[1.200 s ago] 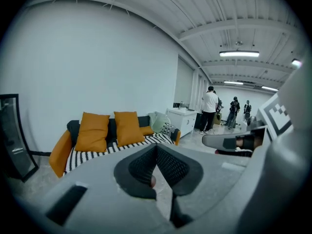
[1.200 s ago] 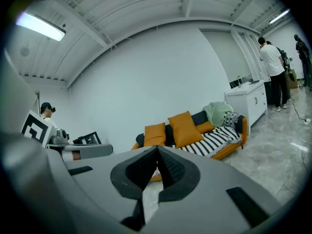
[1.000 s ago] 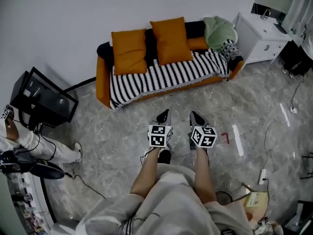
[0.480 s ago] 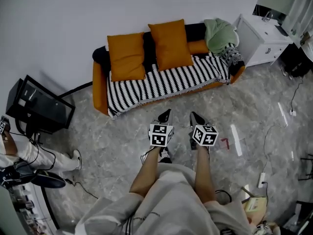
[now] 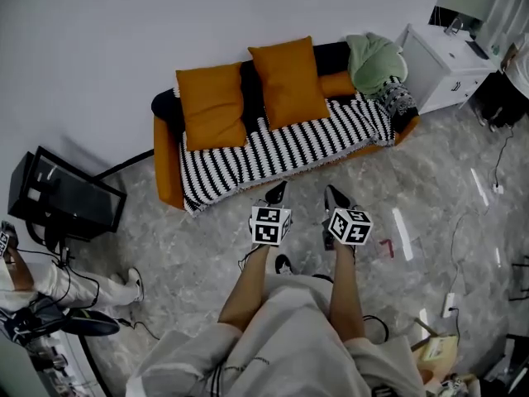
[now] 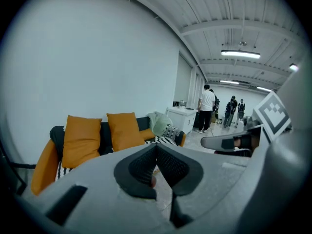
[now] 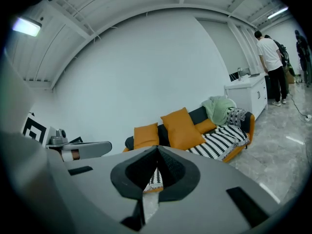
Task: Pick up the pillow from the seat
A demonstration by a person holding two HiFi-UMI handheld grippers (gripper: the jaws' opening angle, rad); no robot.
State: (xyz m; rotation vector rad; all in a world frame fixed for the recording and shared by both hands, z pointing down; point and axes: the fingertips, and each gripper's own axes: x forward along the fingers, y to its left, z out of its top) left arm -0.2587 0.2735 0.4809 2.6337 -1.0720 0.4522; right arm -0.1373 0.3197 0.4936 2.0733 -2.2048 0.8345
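Right now, your left tongs (image 5: 278, 192) and right tongs (image 5: 331, 194) are both closed and empty. At eleven and twelve o'clock, well apart from them, the left pillow (image 5: 212, 106) and right pillow (image 5: 289, 81) lean upright on the sofa (image 5: 168, 168).

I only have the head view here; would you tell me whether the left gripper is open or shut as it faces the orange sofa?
Observer: In the left gripper view, the left gripper has its jaws together at the tips, with nothing between them.
Operator: Thank you. And the right one?
Observer: The right gripper is shut and empty too; its tips line up with the black-and-white striped cover of the orange sofa.
Operator: Is anyone farther down the room, beyond my frame?
Observer: Yes, a group of people stands far down the room, past the white cabinet.
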